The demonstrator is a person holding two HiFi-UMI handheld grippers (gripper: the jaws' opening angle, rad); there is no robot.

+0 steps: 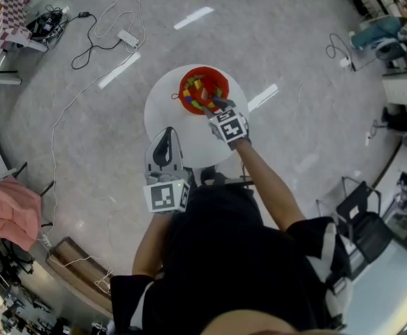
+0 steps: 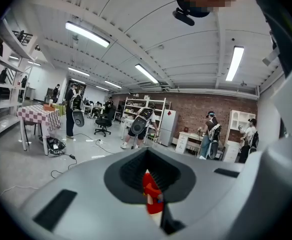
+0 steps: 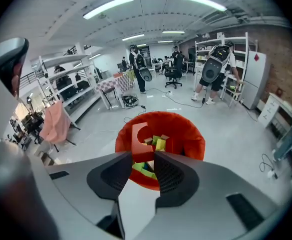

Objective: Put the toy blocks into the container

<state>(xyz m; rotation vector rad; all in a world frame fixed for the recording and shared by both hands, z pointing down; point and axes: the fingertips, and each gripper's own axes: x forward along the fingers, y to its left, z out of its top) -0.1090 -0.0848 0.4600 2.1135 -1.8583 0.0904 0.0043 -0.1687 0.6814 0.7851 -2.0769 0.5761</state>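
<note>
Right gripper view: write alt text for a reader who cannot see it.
The right gripper holds a red arch-shaped block at the tips of its jaws, over a red container already holding green and yellow blocks. Behind lies a bright workshop floor with shelving and people standing.

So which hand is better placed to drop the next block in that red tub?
Right. The right tool grips a red arch block over the red container, so it probably need only let go. The left tool hangs back by the table's near edge.
</note>
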